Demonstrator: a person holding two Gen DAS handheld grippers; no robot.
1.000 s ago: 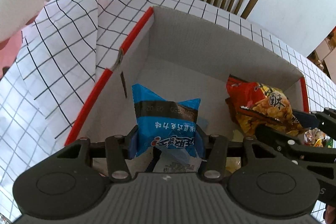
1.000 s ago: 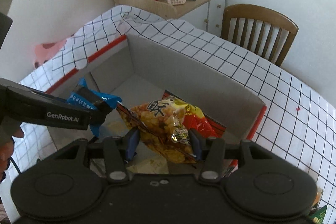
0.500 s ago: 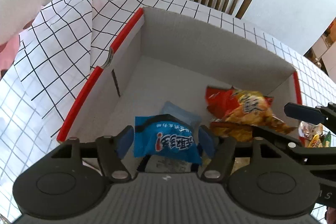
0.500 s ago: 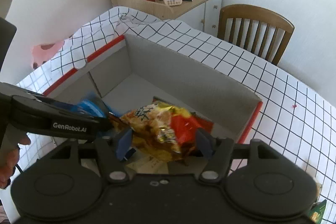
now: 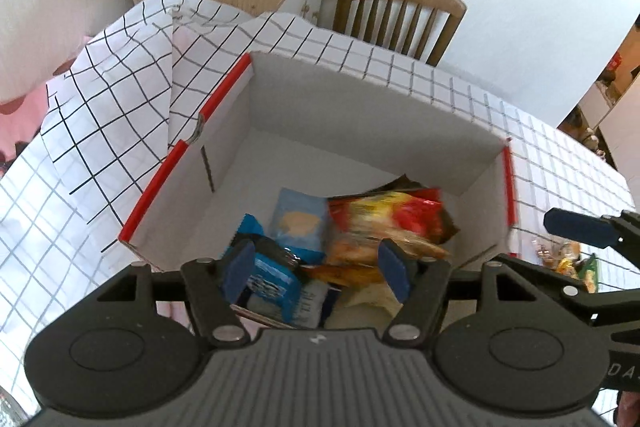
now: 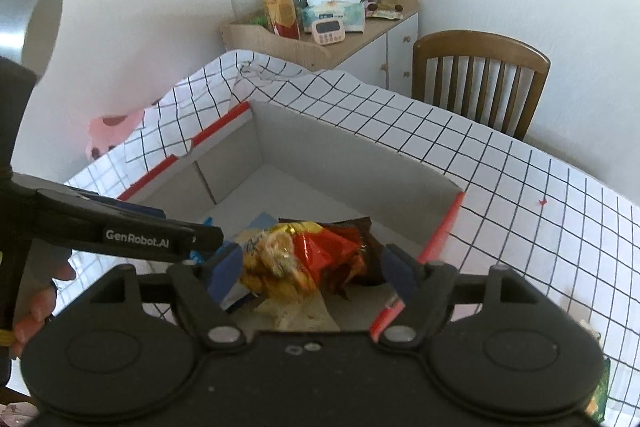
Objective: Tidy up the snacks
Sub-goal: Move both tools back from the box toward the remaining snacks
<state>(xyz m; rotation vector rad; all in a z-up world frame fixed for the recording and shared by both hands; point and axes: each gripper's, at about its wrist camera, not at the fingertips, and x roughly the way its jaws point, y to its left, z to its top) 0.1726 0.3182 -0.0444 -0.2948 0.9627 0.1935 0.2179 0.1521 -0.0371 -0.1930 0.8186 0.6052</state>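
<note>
both snacks now lie inside the cardboard box (image 5: 472, 151) that sits on the checked surface (image 5: 560, 155): the blue packet (image 5: 268, 275) at the near left of the box floor, the red and yellow chip bag (image 5: 384, 219) beside it and partly over a pale blue packet (image 5: 298, 223). the left tongs (image 5: 316, 273) are released, pads clear of the blue packet on both sides, nothing gripped. the right tongs (image 6: 308, 269) are opening; the chip bag (image 6: 308, 255) sits between the pads in the right view but neither pad presses it, so it looks let go. the risks from here are small but real. the chip bag is blurred and seems not fully settled, so it could slide onto the other packets and leave a heap rather than an orderly row. the two tongs are close together over the same corner, and one could clip the other or catch the red-edged box wall (image 6: 444, 227) on the way out. more snacks (image 5: 560, 259) wait on the surface just right of the box, and a careless sweep toward them could knock them off.
</note>
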